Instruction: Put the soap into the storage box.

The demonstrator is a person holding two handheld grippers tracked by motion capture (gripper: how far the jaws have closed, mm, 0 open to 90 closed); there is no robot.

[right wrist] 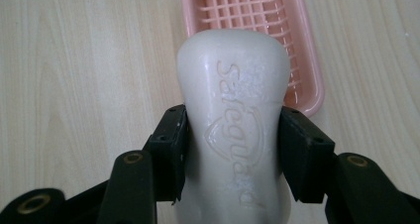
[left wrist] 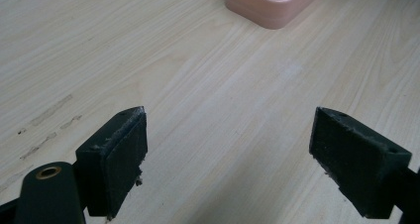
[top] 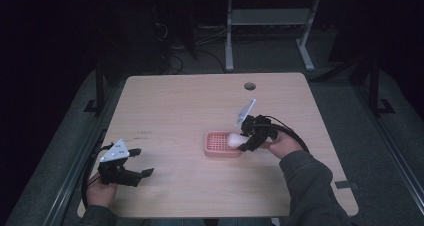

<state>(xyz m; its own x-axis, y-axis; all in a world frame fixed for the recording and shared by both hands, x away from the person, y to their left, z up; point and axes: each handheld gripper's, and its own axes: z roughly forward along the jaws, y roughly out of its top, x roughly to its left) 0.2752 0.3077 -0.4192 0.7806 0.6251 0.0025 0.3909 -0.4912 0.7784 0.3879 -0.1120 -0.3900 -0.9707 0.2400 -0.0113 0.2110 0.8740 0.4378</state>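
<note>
White soap (right wrist: 233, 125) clamped between right hand-held gripper (right wrist: 233, 149) pads, seemingly just above pink tray (right wrist: 307, 60); left hand-held gripper (left wrist: 228, 149) apart, over bare tabletop (left wrist: 198, 85).

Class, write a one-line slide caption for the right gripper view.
Right hand-held gripper clamps a white soap bar above a pink slatted soap dish on a wooden table.

A light wood-grain counter (top: 175, 106) stands in a dim room, with a round cable hole (top: 249, 86) near its edge at 12 o'clock. Beyond it, at 12 to 1 o'clock, a white desk frame (top: 265, 26) rises from the dark grey floor (top: 350, 101), cables (top: 175, 51) strewn at 11 o'clock.
</note>
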